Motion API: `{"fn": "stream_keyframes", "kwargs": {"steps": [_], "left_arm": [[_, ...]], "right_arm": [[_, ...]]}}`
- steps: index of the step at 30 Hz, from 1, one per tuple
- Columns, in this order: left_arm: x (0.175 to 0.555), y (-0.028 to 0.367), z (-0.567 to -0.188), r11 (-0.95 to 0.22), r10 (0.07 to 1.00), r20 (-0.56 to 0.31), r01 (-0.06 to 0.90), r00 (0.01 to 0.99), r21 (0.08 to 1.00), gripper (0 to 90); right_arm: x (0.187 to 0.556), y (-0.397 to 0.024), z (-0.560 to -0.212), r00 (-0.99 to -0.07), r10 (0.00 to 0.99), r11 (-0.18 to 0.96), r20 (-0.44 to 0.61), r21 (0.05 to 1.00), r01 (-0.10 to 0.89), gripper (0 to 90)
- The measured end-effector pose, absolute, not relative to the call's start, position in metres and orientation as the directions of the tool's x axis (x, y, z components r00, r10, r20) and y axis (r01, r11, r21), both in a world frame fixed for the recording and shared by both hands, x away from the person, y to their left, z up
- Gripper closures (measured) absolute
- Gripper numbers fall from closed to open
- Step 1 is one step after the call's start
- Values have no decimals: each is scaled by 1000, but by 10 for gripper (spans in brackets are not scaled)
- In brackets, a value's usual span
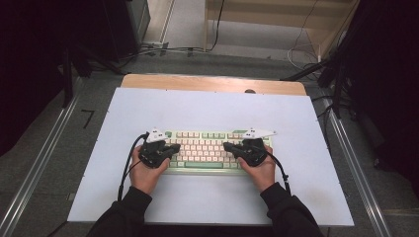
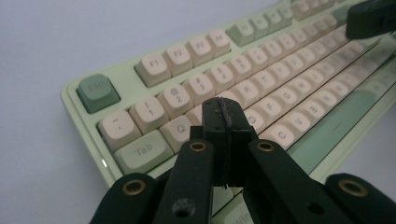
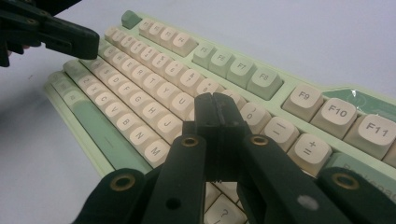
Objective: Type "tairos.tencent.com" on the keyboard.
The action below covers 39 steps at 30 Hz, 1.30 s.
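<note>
Green keyboard [image 1: 205, 150] on white table [image 1: 207, 106]. Left tool [image 1: 177, 147] closed, empty, over left keys. Right tool [image 1: 226, 146] closed, empty, over right keys, maybe touching.

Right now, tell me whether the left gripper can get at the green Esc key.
Probably yes. The left gripper hovers with shut jaws over the letter keys near Q, and the Esc key sits at the corner of the keyboard close by, with nothing between. The right gripper works the far half.
</note>
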State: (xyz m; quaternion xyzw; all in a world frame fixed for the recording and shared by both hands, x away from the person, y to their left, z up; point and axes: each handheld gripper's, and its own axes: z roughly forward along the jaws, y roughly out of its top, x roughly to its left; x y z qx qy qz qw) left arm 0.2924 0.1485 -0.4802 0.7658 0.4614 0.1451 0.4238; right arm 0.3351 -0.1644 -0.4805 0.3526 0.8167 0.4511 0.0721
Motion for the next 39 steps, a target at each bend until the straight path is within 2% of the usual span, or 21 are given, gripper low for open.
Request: {"fn": "stream_keyframes", "kwargs": {"steps": [8,39], "left_arm": [[292,149,-480,-178,815,-208,575,541,798,900],[291,147,-480,-170,813,-203,557,546,813,900]], "right_arm": [[335,-163,-482,-744,638,349,198,787,509,878],[341,-146,-485,-749,635,363,191,782,507,878]]}}
